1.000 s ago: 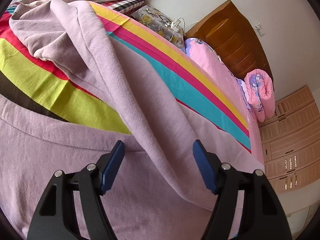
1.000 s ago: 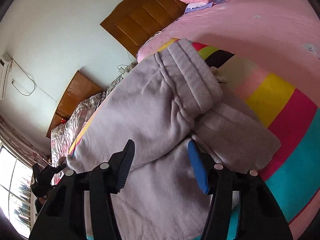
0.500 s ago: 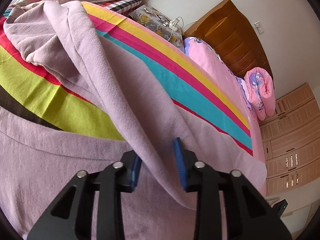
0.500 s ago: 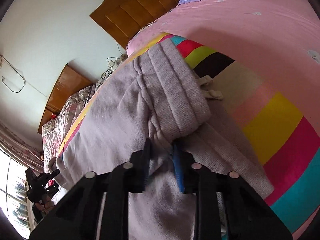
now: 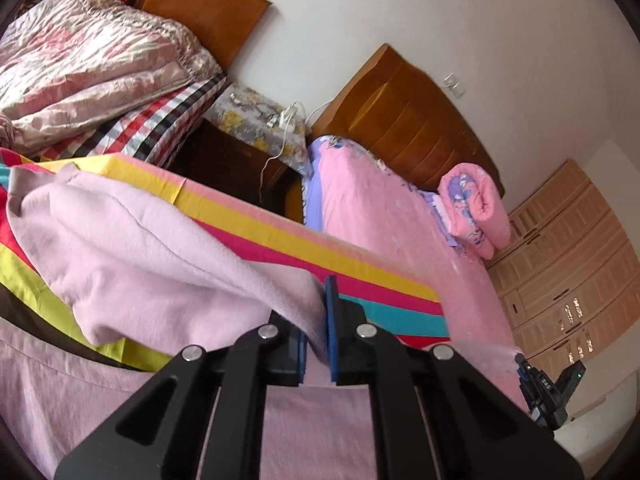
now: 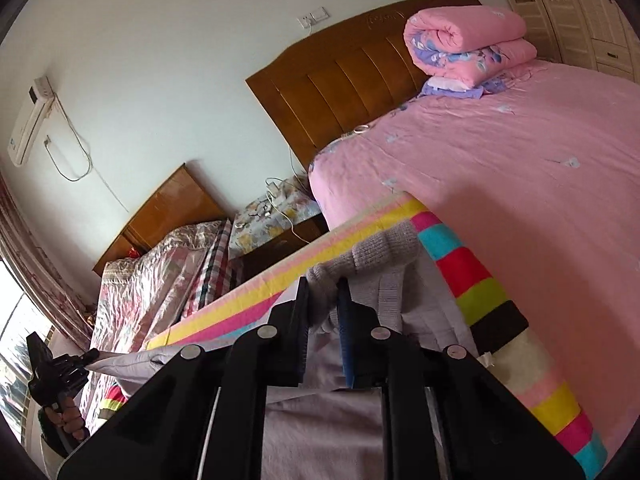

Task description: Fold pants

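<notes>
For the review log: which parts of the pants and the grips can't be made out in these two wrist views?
- Left wrist view: the left gripper is shut on the pants; its own frame covers the cloth below.
- Right wrist view: the right gripper pinches cloth beside the ribbed band; which edge is unclear.
- Both views: the striped sheet and pants are cut off at the lower rim.

Left claw (image 5: 316,332) clamped, right claw (image 6: 324,336) (likewise) clamped

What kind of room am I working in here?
A bedroom, most likely in a home: a pink-sheeted bed with a wooden headboard, a rolled quilt at its head, and a wardrobe along the wall.
</notes>
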A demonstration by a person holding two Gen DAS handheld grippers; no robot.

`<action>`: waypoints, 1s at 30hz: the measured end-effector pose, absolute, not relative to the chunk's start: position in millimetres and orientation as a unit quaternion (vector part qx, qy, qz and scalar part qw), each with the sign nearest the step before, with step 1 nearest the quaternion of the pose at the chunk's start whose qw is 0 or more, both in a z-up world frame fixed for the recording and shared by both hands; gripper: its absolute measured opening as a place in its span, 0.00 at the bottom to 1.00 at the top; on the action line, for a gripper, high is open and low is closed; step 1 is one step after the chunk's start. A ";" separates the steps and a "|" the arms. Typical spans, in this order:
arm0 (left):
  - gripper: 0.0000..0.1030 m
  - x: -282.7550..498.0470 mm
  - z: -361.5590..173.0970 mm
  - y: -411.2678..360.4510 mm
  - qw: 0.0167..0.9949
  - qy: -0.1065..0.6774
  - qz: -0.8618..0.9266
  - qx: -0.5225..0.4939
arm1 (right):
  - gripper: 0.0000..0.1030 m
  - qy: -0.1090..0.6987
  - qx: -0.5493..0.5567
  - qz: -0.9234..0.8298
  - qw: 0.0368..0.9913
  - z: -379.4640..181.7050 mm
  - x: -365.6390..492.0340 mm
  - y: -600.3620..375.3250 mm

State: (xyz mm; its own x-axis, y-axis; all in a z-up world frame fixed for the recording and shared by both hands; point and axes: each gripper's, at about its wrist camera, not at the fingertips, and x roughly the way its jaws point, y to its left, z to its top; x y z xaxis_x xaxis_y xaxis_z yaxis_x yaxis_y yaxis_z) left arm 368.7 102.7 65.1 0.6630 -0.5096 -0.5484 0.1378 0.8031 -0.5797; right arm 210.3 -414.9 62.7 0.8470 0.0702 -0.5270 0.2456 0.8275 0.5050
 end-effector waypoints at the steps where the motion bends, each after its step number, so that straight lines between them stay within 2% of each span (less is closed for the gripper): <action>1: 0.08 345.0 68.4 106.4 0.881 0.356 -0.194 -0.244 | 0.15 0.266 0.291 -0.042 0.918 62.7 198.2 -414.1; 3: 0.09 293.6 56.8 109.7 0.888 0.352 -0.201 -0.218 | 0.15 0.265 0.305 -0.033 0.914 49.6 163.8 -417.1; 6: 0.09 226.7 -1.9 101.5 0.883 0.396 -0.190 -0.164 | 0.15 0.297 0.325 -0.045 0.897 4.8 108.5 -417.2; 9: 0.09 199.5 -67.8 106.9 0.852 0.461 -0.172 -0.178 | 0.14 0.360 0.339 -0.069 0.867 -50.2 77.9 -413.8; 11: 0.09 202.6 -93.9 110.1 0.839 0.481 -0.157 -0.199 | 0.14 0.375 0.360 -0.076 0.851 -73.9 70.0 -416.2; 13: 0.09 210.7 -94.4 110.2 0.836 0.478 -0.155 -0.218 | 0.14 0.368 0.365 -0.078 0.852 -72.0 72.5 -416.8; 18: 0.09 203.5 -44.2 109.8 0.866 0.421 -0.179 -0.201 | 0.14 0.327 0.332 -0.066 0.882 -23.6 66.8 -411.9; 21: 0.11 203.5 -61.3 112.8 0.855 0.445 -0.178 -0.197 | 0.14 0.342 0.333 -0.073 0.876 -28.5 57.3 -412.4; 25: 0.11 206.8 -105.3 113.7 0.831 0.492 -0.154 -0.208 | 0.14 0.380 0.364 -0.091 0.846 -79.0 51.7 -417.0; 30: 0.12 201.9 -88.9 114.6 0.843 0.476 -0.156 -0.194 | 0.14 0.363 0.345 -0.081 0.862 -61.5 52.7 -412.9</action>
State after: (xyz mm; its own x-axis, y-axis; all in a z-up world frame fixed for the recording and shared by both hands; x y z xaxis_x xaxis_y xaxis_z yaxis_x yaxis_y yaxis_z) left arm 201.9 114.6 -88.9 0.4978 -0.4479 -0.7426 0.0791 0.8762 -0.4754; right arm 52.7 -412.9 -61.5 0.7230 0.1106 -0.6819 0.3904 0.7490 0.5354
